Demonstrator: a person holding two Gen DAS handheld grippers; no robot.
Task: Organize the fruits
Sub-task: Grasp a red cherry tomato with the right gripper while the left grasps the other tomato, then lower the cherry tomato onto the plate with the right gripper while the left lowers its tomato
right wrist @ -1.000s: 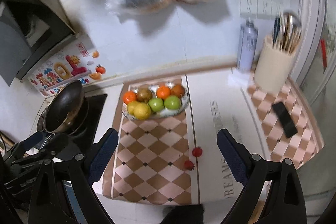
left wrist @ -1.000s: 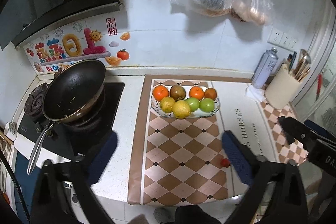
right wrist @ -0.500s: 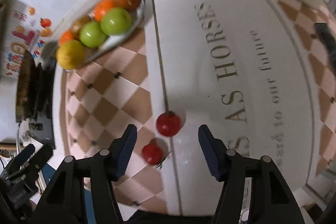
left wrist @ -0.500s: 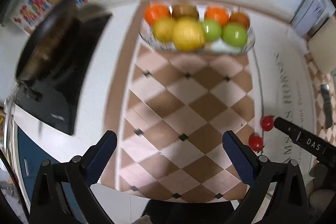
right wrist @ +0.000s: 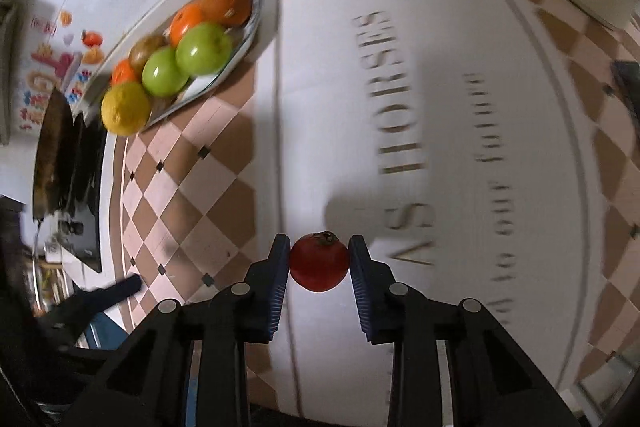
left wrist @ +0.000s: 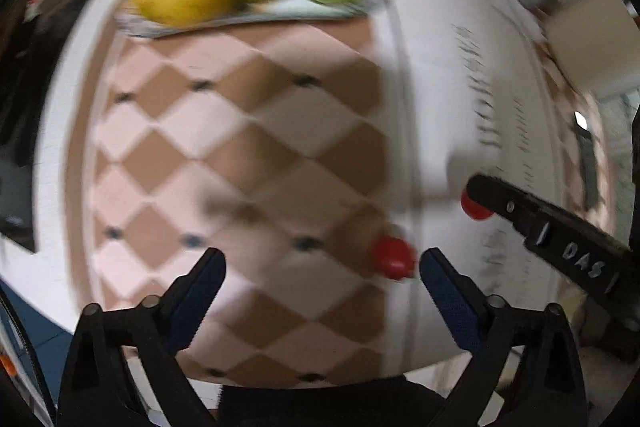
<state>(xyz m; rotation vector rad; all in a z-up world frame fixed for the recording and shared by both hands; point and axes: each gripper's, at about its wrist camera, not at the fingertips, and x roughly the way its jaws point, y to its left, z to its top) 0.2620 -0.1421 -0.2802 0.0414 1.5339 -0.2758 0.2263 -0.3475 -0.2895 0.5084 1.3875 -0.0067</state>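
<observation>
Both cameras now sit much lower over the counter than a second ago, when the whole kitchen wall, the hanging bags and the pan were in sight. The left view is blurred by motion.

In the right wrist view, the right gripper (right wrist: 319,267) has narrowed from its wide stance of a second ago. Its blue pads (right wrist: 279,283) now flank a small red tomato (right wrist: 319,261) on both sides, at about 6 o'clock in the frame. The pads look to be touching the fruit or just shy of it; I cannot tell whether they press it. The tomato sits on the white part of the counter mat (right wrist: 328,87), close to the mat's checkered part.

In the left wrist view, the left gripper (left wrist: 320,279) stands wide, holding nothing. A second red tomato (left wrist: 393,257) lies on the checkered part, just inside the right-hand pad, at about 5 o'clock. The right gripper's black finger enters at 3 o'clock and covers part of the first tomato.

The fruit plate (right wrist: 240,45) sits at 11 o'clock in the right view, holding green apples (right wrist: 204,49), oranges, a yellow fruit and a brownish one.

Grey lettering on the mat reads "HORSES" and "AS". The right gripper's finger carries white letters "DAS".
</observation>
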